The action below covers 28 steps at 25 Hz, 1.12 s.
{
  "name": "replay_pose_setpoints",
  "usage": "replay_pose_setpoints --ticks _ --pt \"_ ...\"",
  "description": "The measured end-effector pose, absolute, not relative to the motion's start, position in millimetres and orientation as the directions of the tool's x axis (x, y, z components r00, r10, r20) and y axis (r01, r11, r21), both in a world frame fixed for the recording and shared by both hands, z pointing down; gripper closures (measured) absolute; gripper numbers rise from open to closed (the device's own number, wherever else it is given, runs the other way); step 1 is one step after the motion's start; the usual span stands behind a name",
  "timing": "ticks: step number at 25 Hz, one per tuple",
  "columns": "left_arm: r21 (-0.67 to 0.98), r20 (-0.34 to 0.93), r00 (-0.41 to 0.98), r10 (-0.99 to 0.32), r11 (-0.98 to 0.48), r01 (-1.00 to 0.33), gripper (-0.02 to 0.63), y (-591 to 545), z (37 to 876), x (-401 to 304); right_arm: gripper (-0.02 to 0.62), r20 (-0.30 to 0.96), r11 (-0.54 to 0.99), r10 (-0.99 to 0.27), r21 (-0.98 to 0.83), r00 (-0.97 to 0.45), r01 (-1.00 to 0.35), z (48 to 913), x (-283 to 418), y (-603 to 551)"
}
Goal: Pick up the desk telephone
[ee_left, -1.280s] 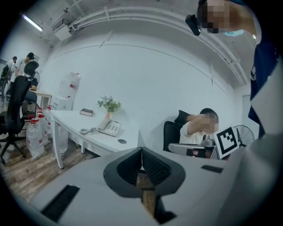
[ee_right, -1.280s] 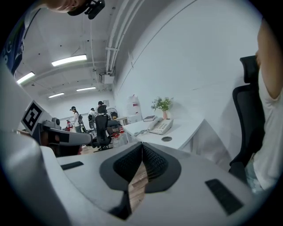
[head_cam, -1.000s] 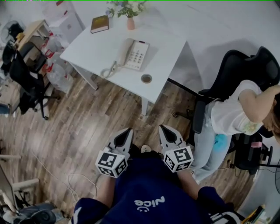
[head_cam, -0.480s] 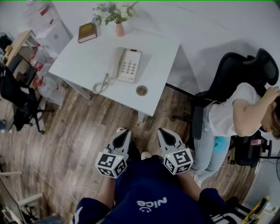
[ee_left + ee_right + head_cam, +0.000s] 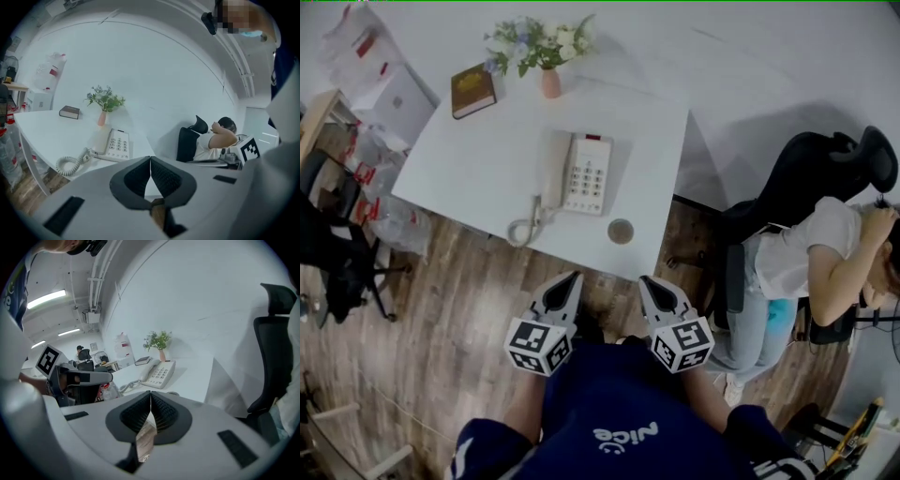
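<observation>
The desk telephone (image 5: 586, 174) is sitting near the middle of the white surface (image 5: 469, 159), with its keypad facing up and its handset (image 5: 553, 167) lying in the cradle along its left side. The coiled cord (image 5: 525, 225) is trailing from the handset toward the near edge of the surface and curling into a loop there. A small round disc (image 5: 621, 231) is lying just beside the telephone's near right corner, roughly between the telephone and the right claw (image 5: 648, 280). At the far side a brown book (image 5: 473, 90) is resting flat. A pink vase (image 5: 550, 82) of flowers is standing upright beside it. Both are well apart from the telephone.

The left claw (image 5: 573, 277) and the right claw are hovering side by side over the wooden floor (image 5: 459, 309), short of the surface's near edge and touching nothing on it. Both are pointing toward the surface. In the left gripper view the jaws are pressing together at their tips with nothing between them. In the right gripper view they are likewise clenched and empty.

To the right, a seated person (image 5: 806, 262) in a white top is leaning in a black office chair (image 5: 787, 169) near the surface's right corner. On the left another black chair (image 5: 337, 253) is standing well off from the surface, and a pale box (image 5: 389, 103) is sitting beyond its far left corner.
</observation>
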<state>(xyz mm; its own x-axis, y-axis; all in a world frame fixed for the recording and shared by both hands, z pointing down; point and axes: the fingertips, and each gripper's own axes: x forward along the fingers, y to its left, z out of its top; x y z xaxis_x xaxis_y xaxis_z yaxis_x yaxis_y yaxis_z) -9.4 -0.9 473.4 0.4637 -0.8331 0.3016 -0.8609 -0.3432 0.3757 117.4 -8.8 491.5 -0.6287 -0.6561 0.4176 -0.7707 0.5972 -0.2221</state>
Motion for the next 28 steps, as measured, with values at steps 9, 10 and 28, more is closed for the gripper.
replay_pose_setpoints --ticks 9,10,28 --pt "0.395 0.322 0.538 -0.779 -0.406 -0.824 0.589 -41 487 -79 0.572 0.435 0.527 -0.694 -0.238 -0.574 -0.816 502 47 -44" --pt "0.399 0.323 0.544 -0.774 -0.410 -0.820 0.589 -44 488 -85 0.572 0.437 0.518 -0.698 -0.239 -0.567 -0.822 503 43 -47" --pt "0.474 0.333 0.552 -0.764 -0.370 -0.799 0.588 -91 495 -117 0.572 0.462 0.449 -0.711 -0.283 -0.531 -0.847 510 31 -102"
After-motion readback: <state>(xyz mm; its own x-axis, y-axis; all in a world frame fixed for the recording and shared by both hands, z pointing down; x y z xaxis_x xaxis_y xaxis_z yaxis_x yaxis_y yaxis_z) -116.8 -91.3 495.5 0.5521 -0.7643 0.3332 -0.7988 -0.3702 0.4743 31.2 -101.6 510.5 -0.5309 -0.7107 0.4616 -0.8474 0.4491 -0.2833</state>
